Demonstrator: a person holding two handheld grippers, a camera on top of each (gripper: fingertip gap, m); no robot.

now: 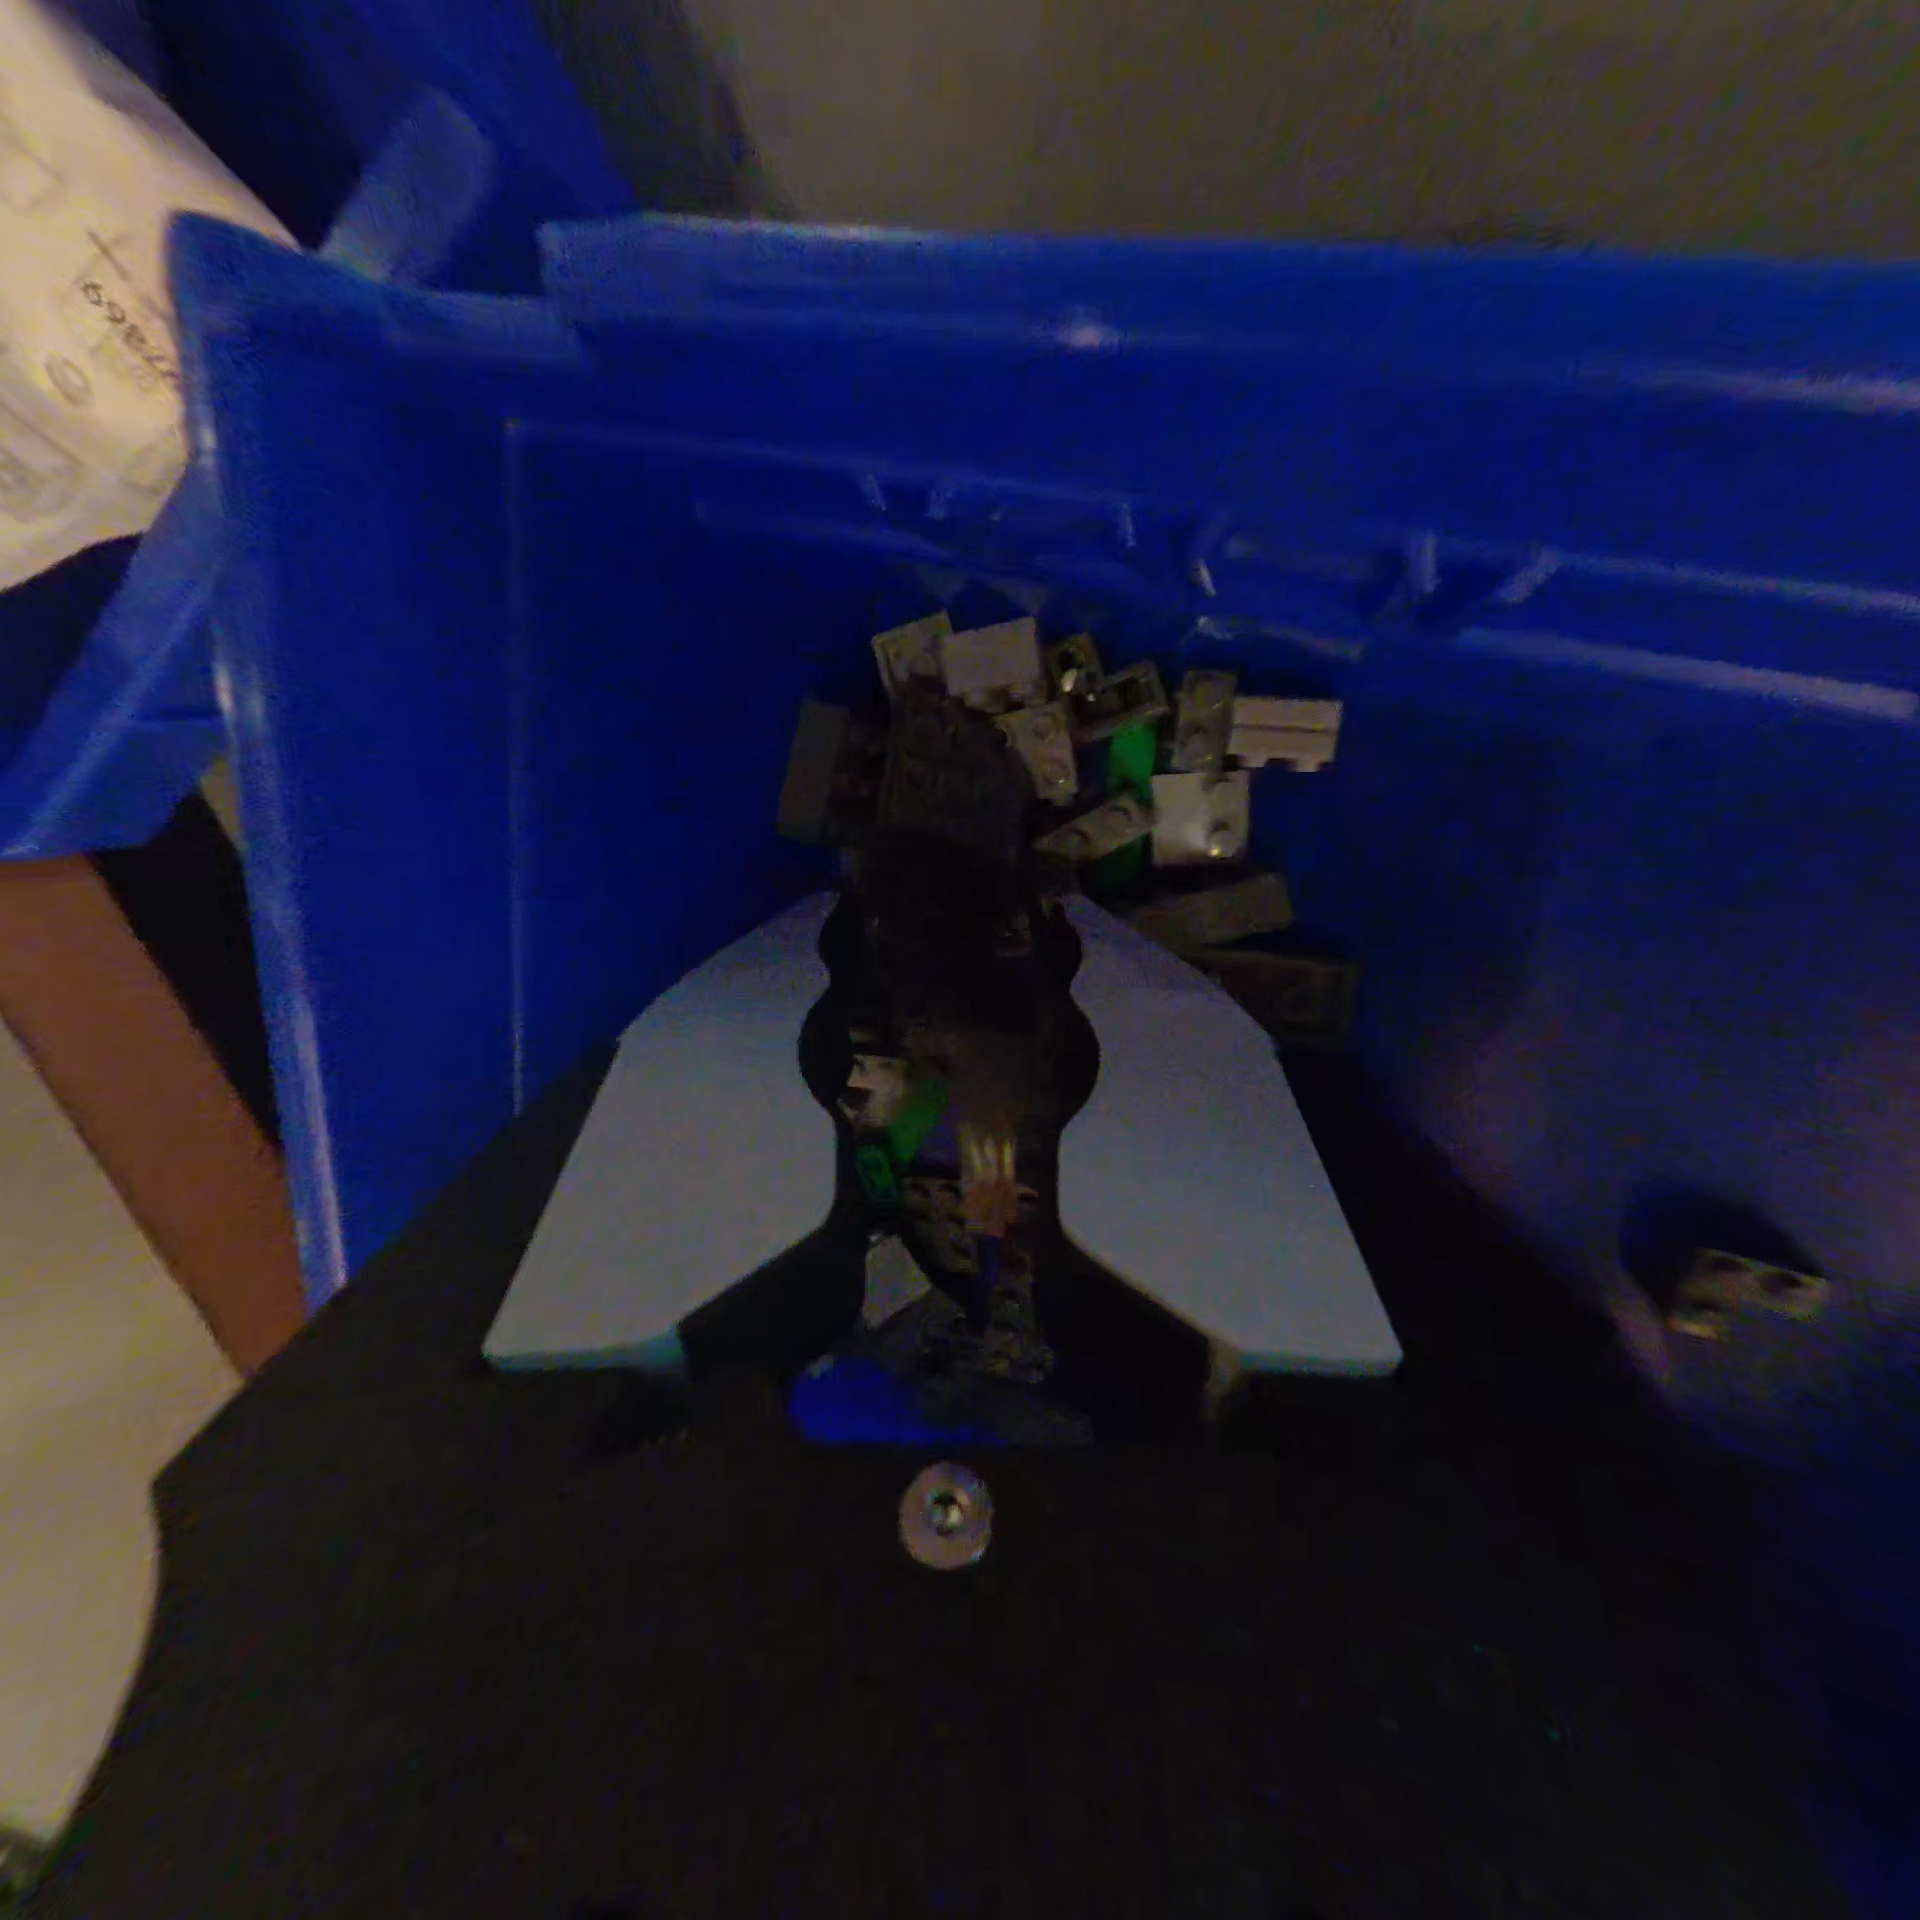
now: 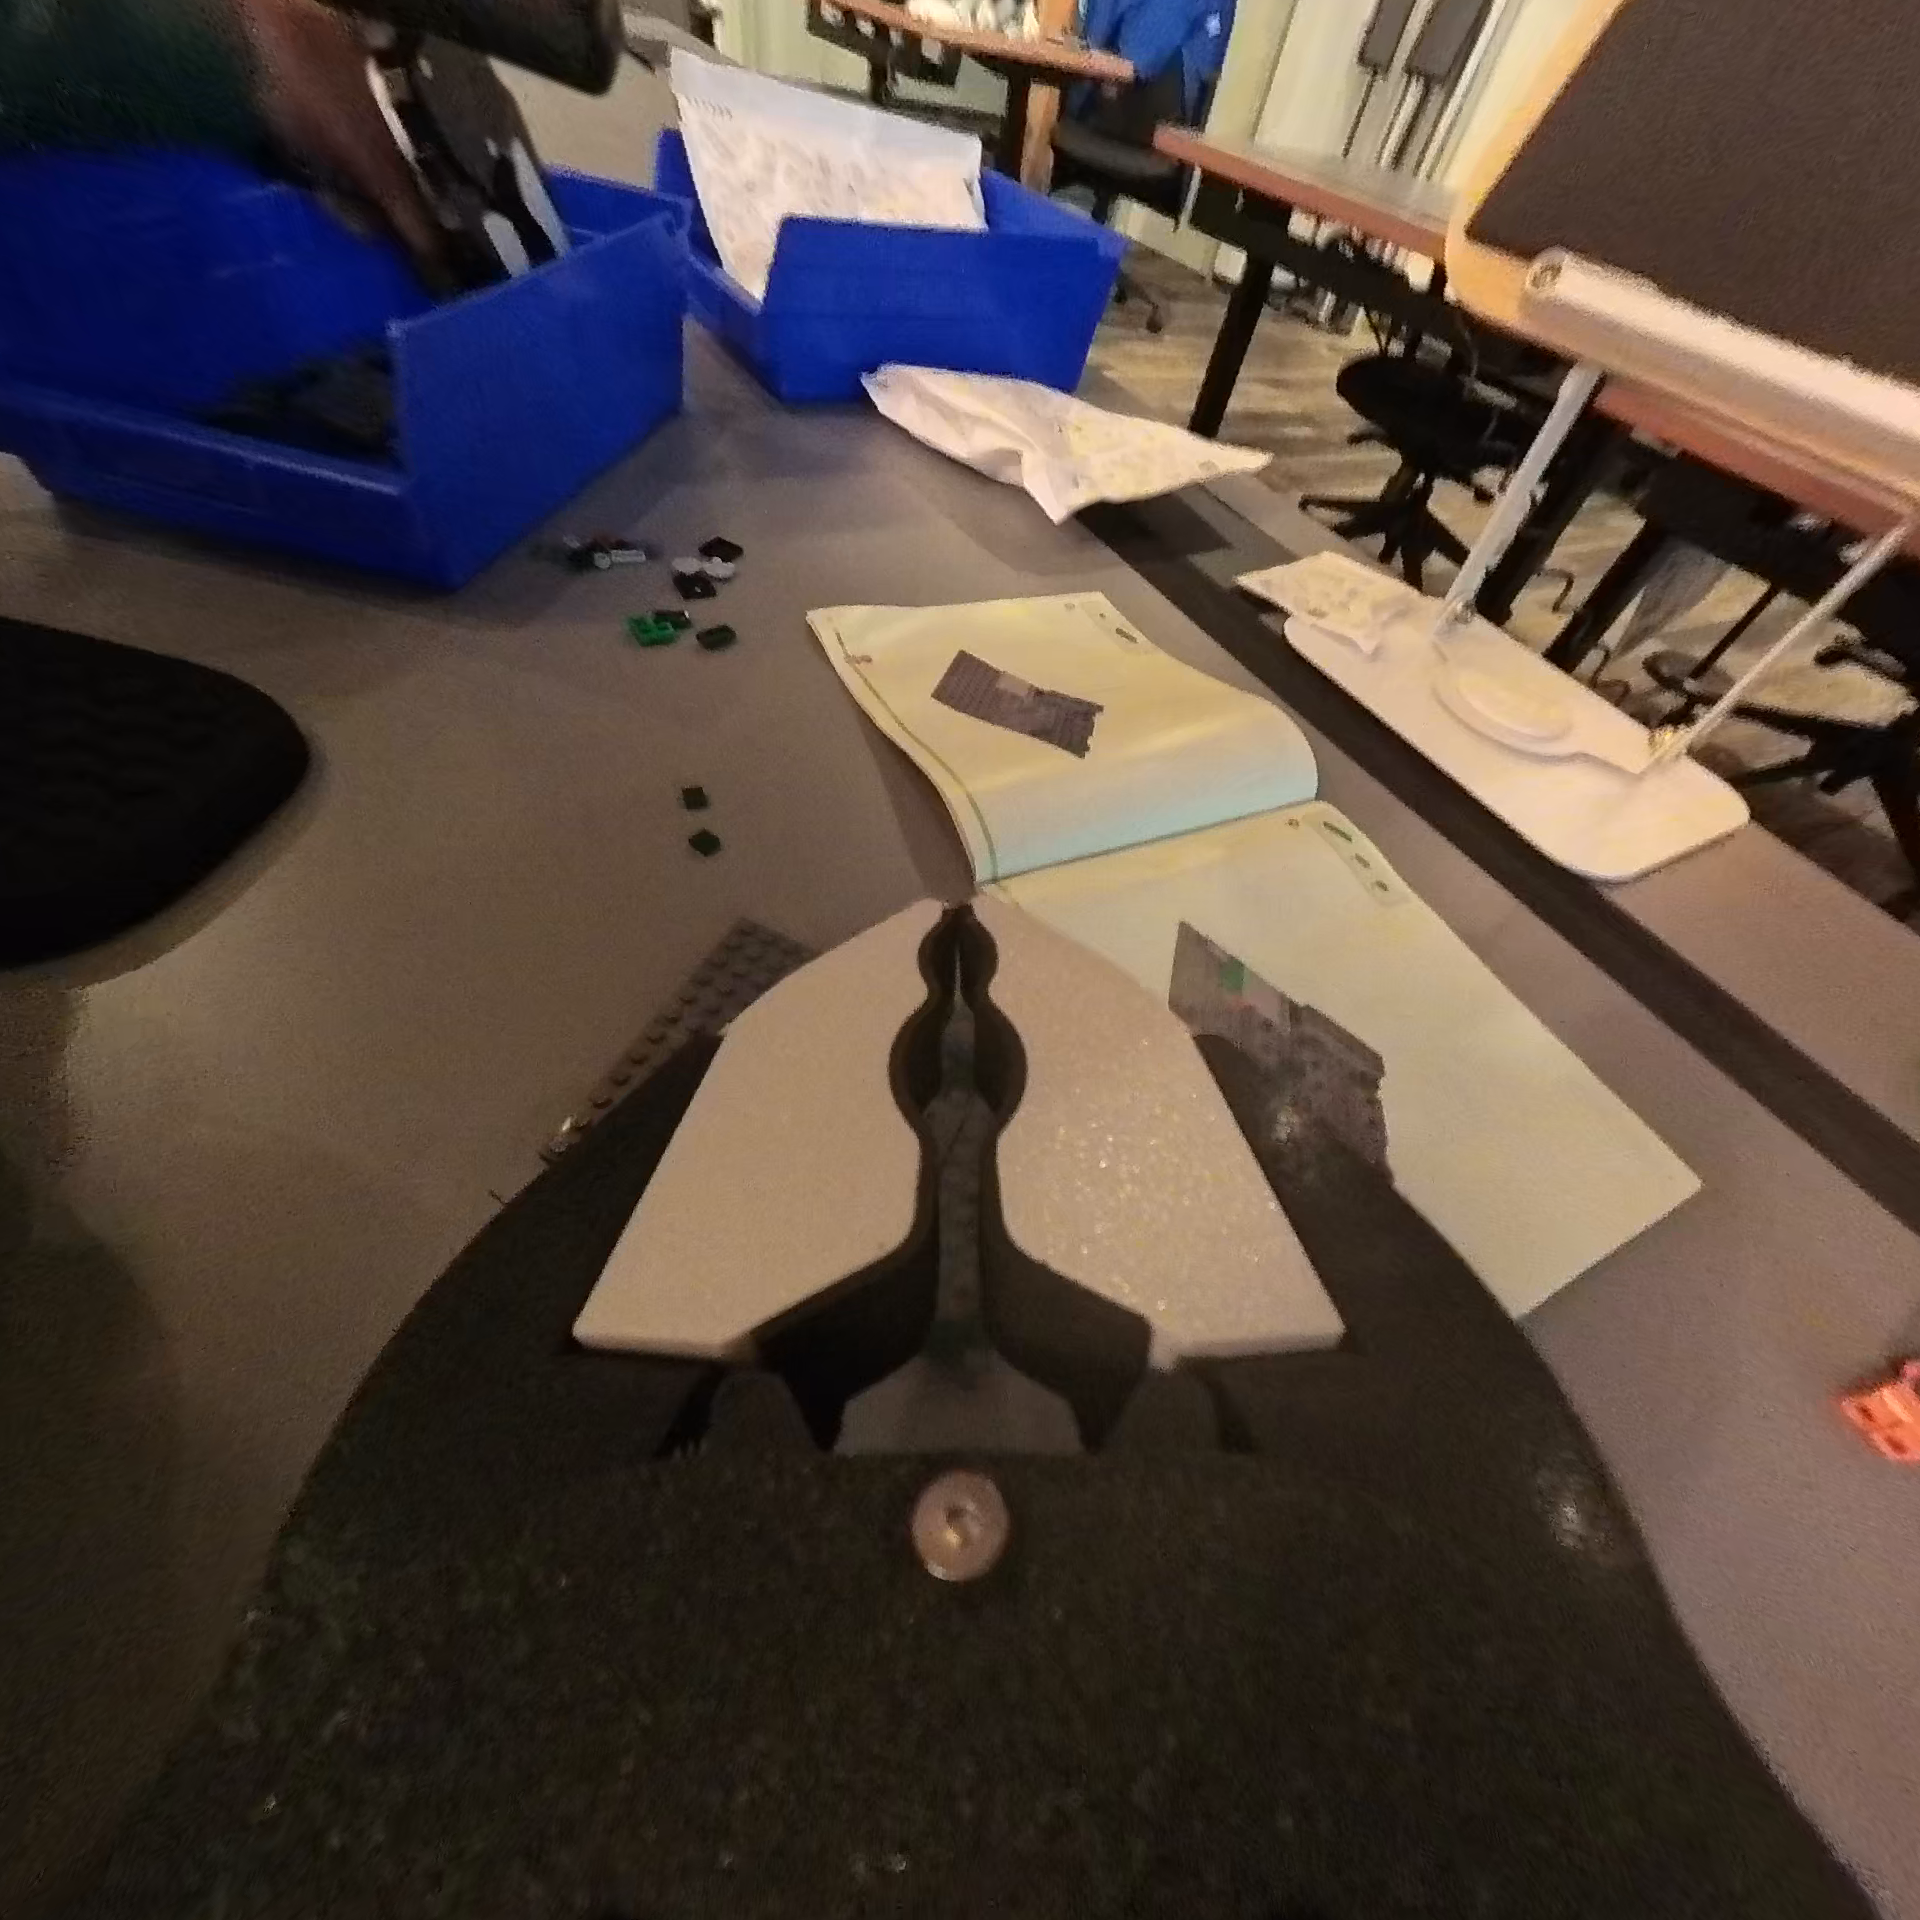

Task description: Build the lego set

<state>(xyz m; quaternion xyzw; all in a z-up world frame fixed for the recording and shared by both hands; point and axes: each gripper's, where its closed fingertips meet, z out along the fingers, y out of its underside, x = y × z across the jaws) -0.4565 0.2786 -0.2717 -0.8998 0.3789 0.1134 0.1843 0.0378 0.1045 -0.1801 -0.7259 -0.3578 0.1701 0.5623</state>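
My left gripper (image 1: 951, 904) is inside a blue bin (image 1: 1039, 416), right over a pile of grey, white and green bricks (image 1: 1195, 748). Its jaws stand a little apart with a dark blurred shape (image 1: 951, 790) at the tips; I cannot tell whether they grip it. My right gripper (image 2: 951, 914) is low over the grey table and shut on a thin dark grey studded plate (image 2: 958, 1195), held edge-on. A dark grey plate (image 2: 717, 987) shows left of its fingers; I cannot tell if it is the same one.
An open instruction booklet (image 2: 1091, 748) lies ahead of the right gripper. Two blue bins (image 2: 499, 416) (image 2: 935, 291) stand far left, an arm (image 2: 343, 135) in the nearer one. Loose small pieces (image 2: 665, 623) (image 2: 701, 821), a black mat (image 2: 104, 790), a lamp base (image 2: 1558, 790) and an orange piece (image 2: 1886, 1413) lie around. Across from one pair of fingers to the other is roughly 55 cm.
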